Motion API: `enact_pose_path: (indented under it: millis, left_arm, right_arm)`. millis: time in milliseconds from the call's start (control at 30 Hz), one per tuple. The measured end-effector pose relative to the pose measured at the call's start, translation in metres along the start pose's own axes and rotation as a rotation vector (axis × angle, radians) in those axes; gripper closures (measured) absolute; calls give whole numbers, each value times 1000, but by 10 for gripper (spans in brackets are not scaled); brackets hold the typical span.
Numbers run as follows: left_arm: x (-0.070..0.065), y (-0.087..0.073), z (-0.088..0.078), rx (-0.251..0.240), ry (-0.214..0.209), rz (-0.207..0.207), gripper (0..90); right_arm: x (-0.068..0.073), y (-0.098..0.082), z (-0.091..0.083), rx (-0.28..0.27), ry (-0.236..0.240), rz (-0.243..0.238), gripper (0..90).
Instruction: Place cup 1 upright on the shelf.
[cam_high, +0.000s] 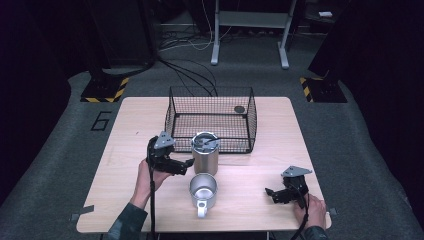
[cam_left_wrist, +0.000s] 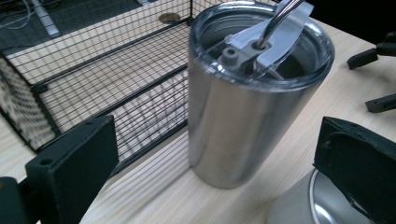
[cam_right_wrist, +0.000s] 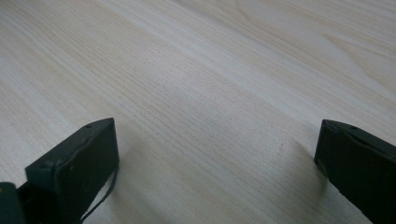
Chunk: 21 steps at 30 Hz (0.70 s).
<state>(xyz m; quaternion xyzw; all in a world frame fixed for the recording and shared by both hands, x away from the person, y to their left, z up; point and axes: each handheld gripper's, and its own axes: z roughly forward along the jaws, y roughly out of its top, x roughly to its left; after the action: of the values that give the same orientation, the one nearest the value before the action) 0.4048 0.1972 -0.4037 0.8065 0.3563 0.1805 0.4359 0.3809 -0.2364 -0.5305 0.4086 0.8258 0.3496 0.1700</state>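
Mug (cam_high: 203, 188) sits just in front of tumbler (cam_high: 205, 153), which touches the basket (cam_high: 210, 119) front. Left gripper (cam_high: 186, 164) open beside tumbler; right gripper (cam_high: 270, 194) open, idle. Risk: jaw clips mug or tips tall tumbler.

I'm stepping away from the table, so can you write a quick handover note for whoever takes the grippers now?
Left hand-held gripper: open, empty, just left of the steel tumbler.
Right hand-held gripper: open, empty, over bare table at the right.
Tumbler stands upright in front of the wire basket, lidded. Steel mug stands nearer the person.
Done: nothing gripped yet. Left: probably close on the tumbler.
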Motion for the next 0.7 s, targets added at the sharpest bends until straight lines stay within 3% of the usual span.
enact_pose_path:
  millis: [300, 700]
  left_arm:
    - [-9, 14, 15, 0, -36, 18, 0]
    - [-18, 24, 35, -14, -44, 43, 0]
  right_arm:
    - [0, 0, 0, 0, 1, 1, 0]
    - [0, 0, 0, 0, 1, 0, 0]
